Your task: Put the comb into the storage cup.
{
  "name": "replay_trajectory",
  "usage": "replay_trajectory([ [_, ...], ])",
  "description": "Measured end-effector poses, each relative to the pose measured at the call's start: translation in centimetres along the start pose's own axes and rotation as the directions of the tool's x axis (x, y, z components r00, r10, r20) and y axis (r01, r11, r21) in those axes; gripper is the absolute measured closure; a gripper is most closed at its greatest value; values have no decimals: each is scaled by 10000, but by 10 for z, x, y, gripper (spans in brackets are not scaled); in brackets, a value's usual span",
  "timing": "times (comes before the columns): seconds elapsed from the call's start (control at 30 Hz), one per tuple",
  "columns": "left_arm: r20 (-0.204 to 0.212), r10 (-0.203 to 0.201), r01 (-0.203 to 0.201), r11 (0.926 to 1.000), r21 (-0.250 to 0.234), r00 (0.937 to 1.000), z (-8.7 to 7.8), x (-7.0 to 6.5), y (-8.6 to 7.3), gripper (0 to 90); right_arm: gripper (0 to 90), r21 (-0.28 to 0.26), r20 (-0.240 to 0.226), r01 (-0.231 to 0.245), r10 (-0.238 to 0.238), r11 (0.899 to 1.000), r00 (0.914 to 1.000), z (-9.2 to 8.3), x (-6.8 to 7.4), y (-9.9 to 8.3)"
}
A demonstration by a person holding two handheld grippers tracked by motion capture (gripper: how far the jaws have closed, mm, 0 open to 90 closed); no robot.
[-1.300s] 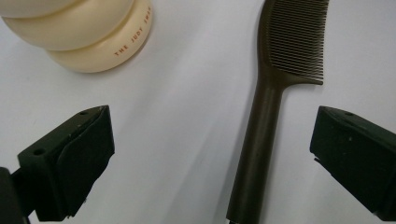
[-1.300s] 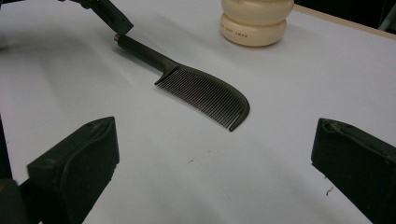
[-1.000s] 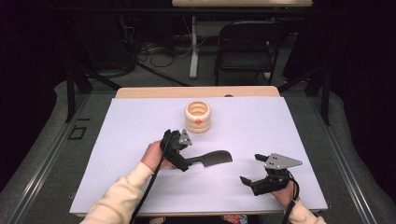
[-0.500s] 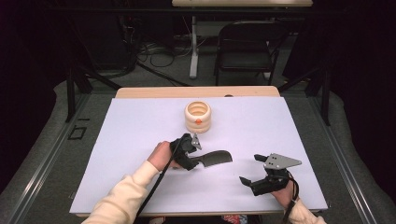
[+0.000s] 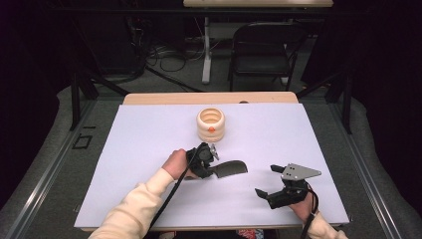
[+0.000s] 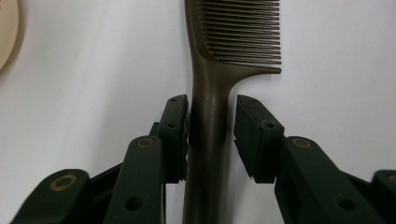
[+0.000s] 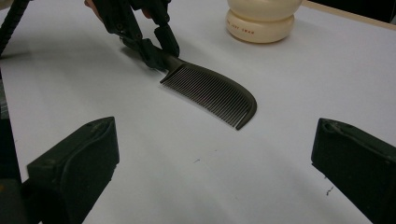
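Left gripper view shows my left tool (image 6: 211, 135) straddling the comb (image 6: 219, 70) handle, whose long axis runs straight ahead between jaws that have just been closing; one pad touches, the other stands just off. My right tool (image 5: 272, 183) waits released nearby. The comb lies flat on the desk (image 5: 149, 129); I cannot see inside the cream jar (image 5: 211, 124).

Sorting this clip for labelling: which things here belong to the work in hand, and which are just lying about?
In use:
- dark brown plastic comb, flat on the white table cover
- left gripper, jaws just closing around the comb's handle, a gap at one pad

Lying about:
- cream ribbed round container, behind the comb
- right gripper, open, holding nothing
- black folding chair, beyond the table
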State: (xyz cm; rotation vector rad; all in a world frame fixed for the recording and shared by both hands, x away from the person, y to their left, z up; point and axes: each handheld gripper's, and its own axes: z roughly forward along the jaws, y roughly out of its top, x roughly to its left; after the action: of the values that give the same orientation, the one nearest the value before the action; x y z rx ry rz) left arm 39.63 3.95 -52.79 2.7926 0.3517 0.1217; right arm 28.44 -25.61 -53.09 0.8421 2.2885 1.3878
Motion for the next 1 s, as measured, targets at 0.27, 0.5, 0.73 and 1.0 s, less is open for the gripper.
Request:
replay_trajectory([
  [0.27, 265, 68, -74, 9997, 231, 9996, 1, 1, 3, 714, 4, 2, -53, 31, -31, 10000, 10000, 0, 1, 0],
  [0.5, 195, -105, 96, 9989, 465, 9998, 1, 0, 6, 720, 4, -2, -15, 14, -14, 10000, 10000, 0, 1, 0],
  [0.73, 161, 14, -32, 9935, 1138, 9999, 1, -2, 15, 725, 5, 38, 36, -7, 7, 10000, 10000, 0, 1, 0],
  [1.0, -184, -114, 126, 9980, 626, 9998, -5, -4, 12, 727, 5, 28, 48, 1, -1, 10000, 10000, 0, 1, 0],
])
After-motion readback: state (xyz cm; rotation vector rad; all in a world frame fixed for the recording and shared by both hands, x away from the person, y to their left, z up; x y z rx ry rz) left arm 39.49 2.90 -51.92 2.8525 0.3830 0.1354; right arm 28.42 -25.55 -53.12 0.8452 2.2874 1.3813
